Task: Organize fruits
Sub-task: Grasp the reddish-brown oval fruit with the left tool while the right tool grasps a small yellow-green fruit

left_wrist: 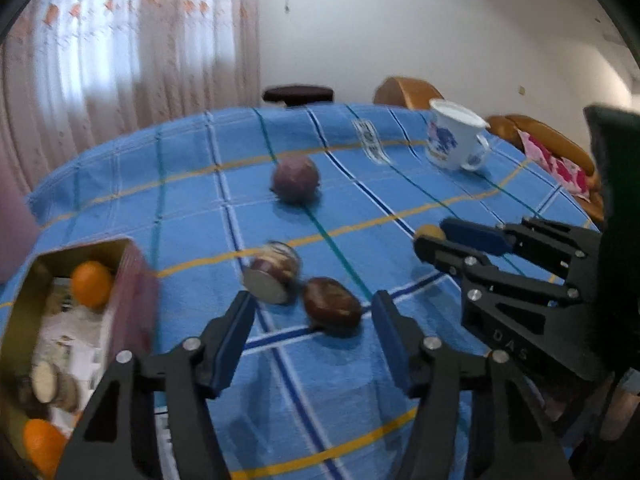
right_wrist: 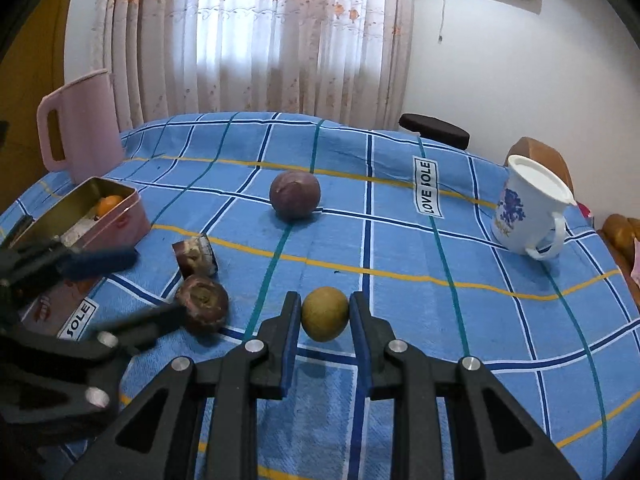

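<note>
Fruit sits between my right gripper's [right_wrist: 325, 312] jaws: a small yellow-green fruit [right_wrist: 325, 313], both pads closed against its sides. My left gripper [left_wrist: 313, 307] has its jaws spread wide around a dark brown fruit [left_wrist: 332, 306] on the blue checked worktop [left_wrist: 192, 216]. Just beyond them lies a cut brown piece [left_wrist: 273, 272], farther ahead a round purple fruit [left_wrist: 295, 178]. Left of those jaws, the tin box [left_wrist: 132, 292] holds oranges [left_wrist: 92, 283].

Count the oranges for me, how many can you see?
2, both inside the open pink metal tin. One round orange fruit sits at the tin's far end, another orange fruit at its near end. Others may be hidden under the tin's contents.
</note>
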A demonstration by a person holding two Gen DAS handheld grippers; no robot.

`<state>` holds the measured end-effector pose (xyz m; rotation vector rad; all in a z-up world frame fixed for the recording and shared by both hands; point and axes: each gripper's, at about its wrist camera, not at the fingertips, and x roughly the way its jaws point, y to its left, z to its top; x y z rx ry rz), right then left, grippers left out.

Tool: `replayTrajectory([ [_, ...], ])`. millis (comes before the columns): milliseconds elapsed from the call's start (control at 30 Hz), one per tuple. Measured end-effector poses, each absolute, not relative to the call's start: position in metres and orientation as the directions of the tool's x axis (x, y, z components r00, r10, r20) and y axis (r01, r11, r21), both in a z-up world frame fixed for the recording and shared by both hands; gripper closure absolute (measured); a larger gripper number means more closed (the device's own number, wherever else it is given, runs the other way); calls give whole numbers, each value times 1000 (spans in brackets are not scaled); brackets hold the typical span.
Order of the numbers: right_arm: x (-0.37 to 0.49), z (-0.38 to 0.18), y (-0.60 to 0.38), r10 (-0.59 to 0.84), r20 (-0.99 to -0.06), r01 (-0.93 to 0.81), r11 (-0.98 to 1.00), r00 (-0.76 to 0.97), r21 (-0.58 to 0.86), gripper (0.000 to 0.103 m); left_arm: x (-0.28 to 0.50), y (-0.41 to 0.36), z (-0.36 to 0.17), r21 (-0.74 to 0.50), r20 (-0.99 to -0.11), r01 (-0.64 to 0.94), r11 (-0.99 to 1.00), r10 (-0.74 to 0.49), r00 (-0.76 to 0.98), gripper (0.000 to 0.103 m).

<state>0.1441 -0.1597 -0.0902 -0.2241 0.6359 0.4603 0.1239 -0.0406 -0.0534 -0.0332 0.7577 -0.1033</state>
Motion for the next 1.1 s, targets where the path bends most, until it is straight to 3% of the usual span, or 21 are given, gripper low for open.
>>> replayTrajectory([
  [167, 142, -89, -162, 344, -611, -471, 881, 713, -52, 77, 139, -49, -67, -106, -731, 99, 989, -145, 666, 59],
  [333, 143, -90, -161, 350, -617, -477, 878, 705, -47, 76, 151, -52, -69, -121, -742, 86, 989, -147, 654, 65],
  [1100, 120, -74, -177, 457, -480, -520, 854, 749, 2, 76, 117, -52, -42, -22, -577, 41, 999, -46, 815, 66],
])
